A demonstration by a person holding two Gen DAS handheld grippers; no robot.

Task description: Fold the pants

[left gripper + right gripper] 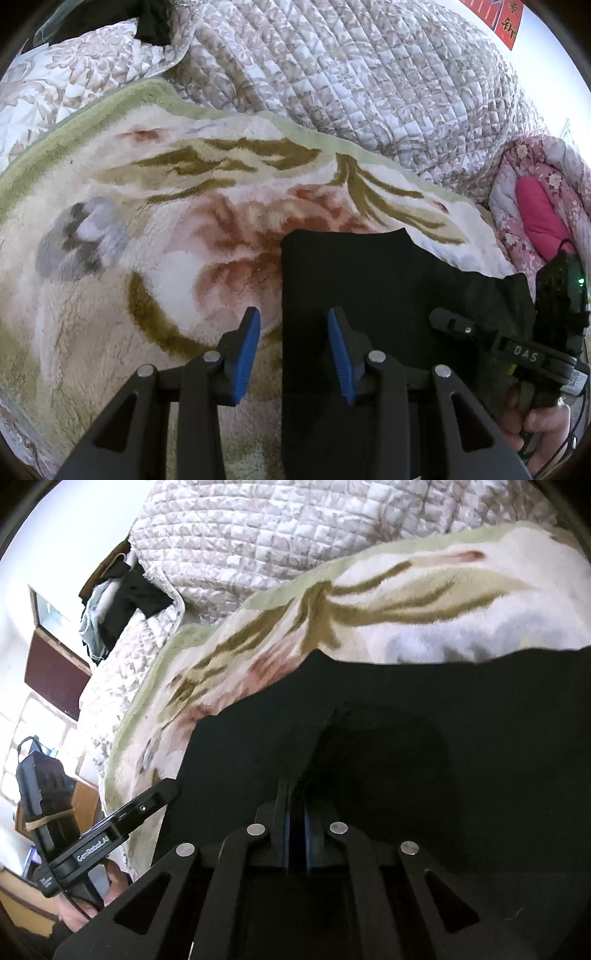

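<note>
The black fabric pants (369, 280) lie on the plush floral blanket in cream, pink and olive (166, 221) that covers the bed, with the far edge of the garment straight and its corner square against the blanket. Judged from that compact, flat outline, at least one fold appears complete; how many layers are stacked cannot be told, and a further fold and final smoothing probably remain. The left gripper (293, 350) hangs over the near left edge of the pants with its blue-padded jaws partly apart, one pad over the blanket and one over the cloth, gripping nothing. The right gripper (297, 834) has its jaws closed together; the dark cloth directly around them suggests a pinch on the pants, but the contact itself is too dark to confirm. The left wrist view alone shows the garment's whole far corner, the other handheld device and the hand (535, 428) holding it, and a pink floral quilt (535, 206). The right wrist view alone shows a raised crease (325, 731) in the cloth ahead of the closed jaws, and a heap of dark clothing (125, 602) beside the quilted beige bedspread (277, 535)
</note>
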